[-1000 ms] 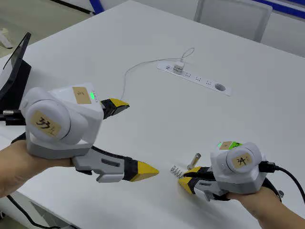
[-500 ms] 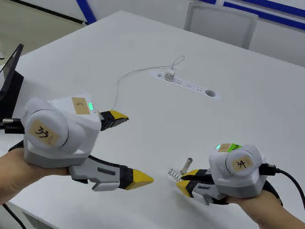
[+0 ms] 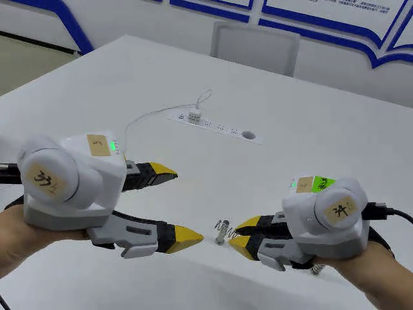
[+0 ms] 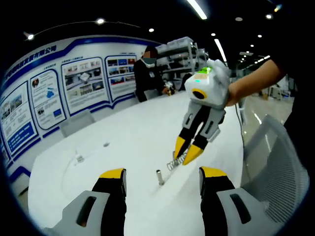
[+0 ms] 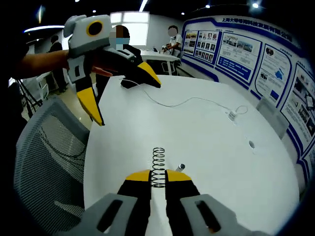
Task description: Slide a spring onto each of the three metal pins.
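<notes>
First, the left gripper (image 3: 177, 204) hovers over the white worktop (image 3: 290, 148) with its jaws wide apart and nothing between them; right of it a short metal pin (image 3: 220, 239) stands upright on the worktop; the spring (image 3: 223, 227) sticks out just beside the pin, one end pinched between the nearly closed yellow tips of the right gripper (image 3: 242, 235); farther back lies a power strip (image 3: 213, 126) with a white cable (image 3: 145, 117) plugged in.
</notes>
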Available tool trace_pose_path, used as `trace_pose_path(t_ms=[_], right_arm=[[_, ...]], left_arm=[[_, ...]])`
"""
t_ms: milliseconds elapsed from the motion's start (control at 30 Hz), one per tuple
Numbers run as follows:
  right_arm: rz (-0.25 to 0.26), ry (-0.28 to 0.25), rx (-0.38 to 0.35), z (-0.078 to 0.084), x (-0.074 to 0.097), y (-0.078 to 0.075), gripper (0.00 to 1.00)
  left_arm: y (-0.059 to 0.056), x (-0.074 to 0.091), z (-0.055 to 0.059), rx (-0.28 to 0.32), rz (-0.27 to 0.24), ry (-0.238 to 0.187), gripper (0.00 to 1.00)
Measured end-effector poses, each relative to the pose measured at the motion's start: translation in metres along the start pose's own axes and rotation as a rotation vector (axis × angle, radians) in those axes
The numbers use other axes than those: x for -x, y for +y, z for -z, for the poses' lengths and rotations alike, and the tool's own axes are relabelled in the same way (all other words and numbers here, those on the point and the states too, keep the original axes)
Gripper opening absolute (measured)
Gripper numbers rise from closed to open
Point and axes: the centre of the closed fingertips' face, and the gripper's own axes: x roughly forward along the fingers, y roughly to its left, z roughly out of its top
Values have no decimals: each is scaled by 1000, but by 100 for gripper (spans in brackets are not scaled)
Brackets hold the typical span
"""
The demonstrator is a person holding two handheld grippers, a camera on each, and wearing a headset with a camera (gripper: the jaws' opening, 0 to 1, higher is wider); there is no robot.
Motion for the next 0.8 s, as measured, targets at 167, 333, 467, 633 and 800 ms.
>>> trace_pose_path(t_ms=[167, 333, 467, 633, 800], right_arm=[[-14, -12, 49, -3, 20, 11, 10], [-35, -12, 127, -7, 35, 23, 10], [-49, -5, 129, -8, 42, 30, 10], [-73, 15, 158, -5, 46, 42, 10], [-95, 25, 195, -5, 45, 48, 10]], left_arm=[[-17, -9, -4, -22, 74, -3, 59], [-26, -16, -13, 20, 111, -52, 51], [-43, -24, -5, -7, 171, -10, 44], [-61, -33, 1, -34, 233, 18, 40], [-72, -39, -3, -37, 268, 5, 35]])
